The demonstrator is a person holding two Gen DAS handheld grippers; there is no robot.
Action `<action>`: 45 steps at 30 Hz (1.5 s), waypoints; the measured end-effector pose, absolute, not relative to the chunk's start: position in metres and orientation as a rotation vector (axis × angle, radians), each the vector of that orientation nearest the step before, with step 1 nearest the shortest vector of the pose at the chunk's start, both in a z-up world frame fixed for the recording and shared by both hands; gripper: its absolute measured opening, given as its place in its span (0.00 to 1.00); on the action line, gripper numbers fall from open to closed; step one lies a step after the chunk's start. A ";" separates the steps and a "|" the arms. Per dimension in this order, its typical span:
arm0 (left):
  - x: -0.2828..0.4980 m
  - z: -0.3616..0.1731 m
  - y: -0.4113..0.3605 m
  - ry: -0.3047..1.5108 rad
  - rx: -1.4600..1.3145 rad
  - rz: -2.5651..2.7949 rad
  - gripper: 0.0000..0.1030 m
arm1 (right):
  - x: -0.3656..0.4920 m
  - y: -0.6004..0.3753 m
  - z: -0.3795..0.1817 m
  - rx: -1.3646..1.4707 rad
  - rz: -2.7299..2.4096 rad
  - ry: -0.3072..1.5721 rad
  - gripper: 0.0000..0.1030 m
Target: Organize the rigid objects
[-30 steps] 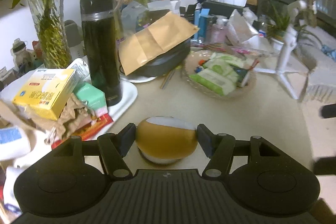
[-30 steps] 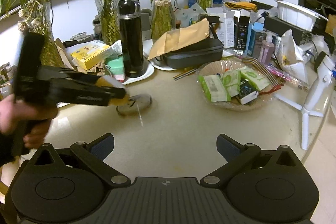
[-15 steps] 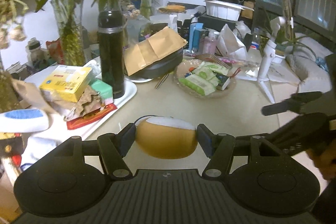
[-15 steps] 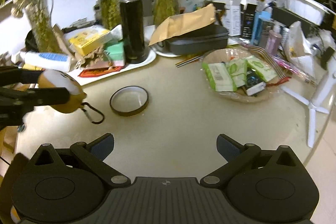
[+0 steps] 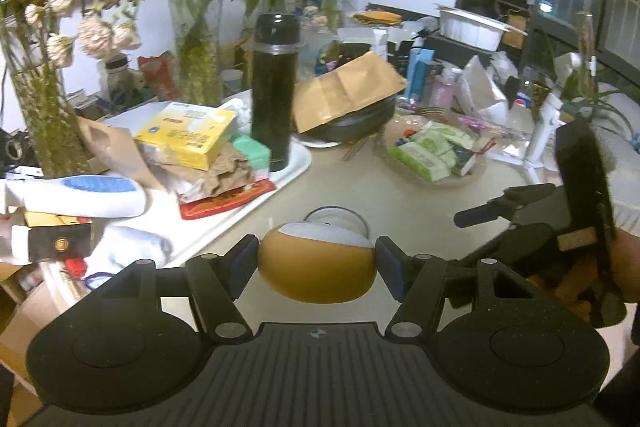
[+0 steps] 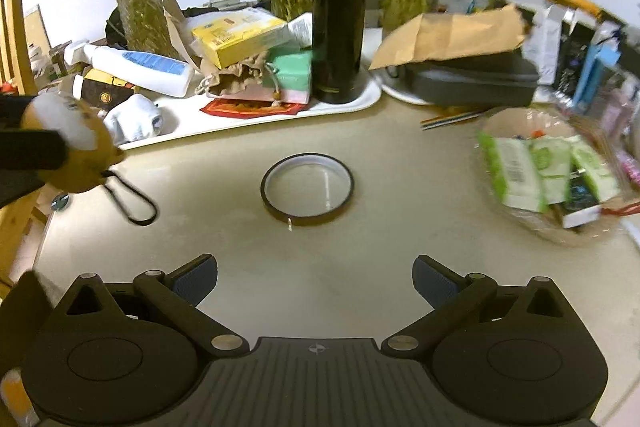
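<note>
Left wrist | left claw (image 5: pixel 316 267) still pinching orange pod (image 5: pixel 316 273), lifted | right claw (image 6: pixel 315 277) spread, nearer tape ring (image 6: pixel 307 189)

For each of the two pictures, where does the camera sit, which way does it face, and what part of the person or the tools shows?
Left wrist: sits on the left gripper, facing down across the table; its fingers clamp the orange-and-white ball; right gripper and a hand show at right.
Right wrist: sits on the right gripper, open and empty, facing down at the tape ring.
Shared: ball, tape ring, black flask, basket of packets.
</note>
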State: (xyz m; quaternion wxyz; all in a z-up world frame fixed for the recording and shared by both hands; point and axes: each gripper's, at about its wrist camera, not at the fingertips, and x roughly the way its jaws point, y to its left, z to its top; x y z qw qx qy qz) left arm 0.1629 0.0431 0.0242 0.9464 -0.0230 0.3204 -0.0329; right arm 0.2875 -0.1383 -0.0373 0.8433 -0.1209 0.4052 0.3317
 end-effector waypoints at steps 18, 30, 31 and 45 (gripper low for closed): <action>0.168 0.022 0.062 0.668 -0.073 -0.065 0.61 | 0.354 -0.068 -0.096 -0.367 0.774 0.890 1.00; 0.169 0.024 0.063 0.651 -0.076 -0.053 0.61 | 0.366 -0.051 -0.110 -0.346 0.783 0.866 0.99; 0.169 0.024 0.063 0.651 -0.077 -0.052 0.60 | 0.366 -0.051 -0.110 -0.342 0.783 0.866 0.97; 0.169 0.018 0.060 0.674 -0.066 -0.055 0.60 | 0.356 -0.065 -0.086 -0.342 0.767 0.858 0.88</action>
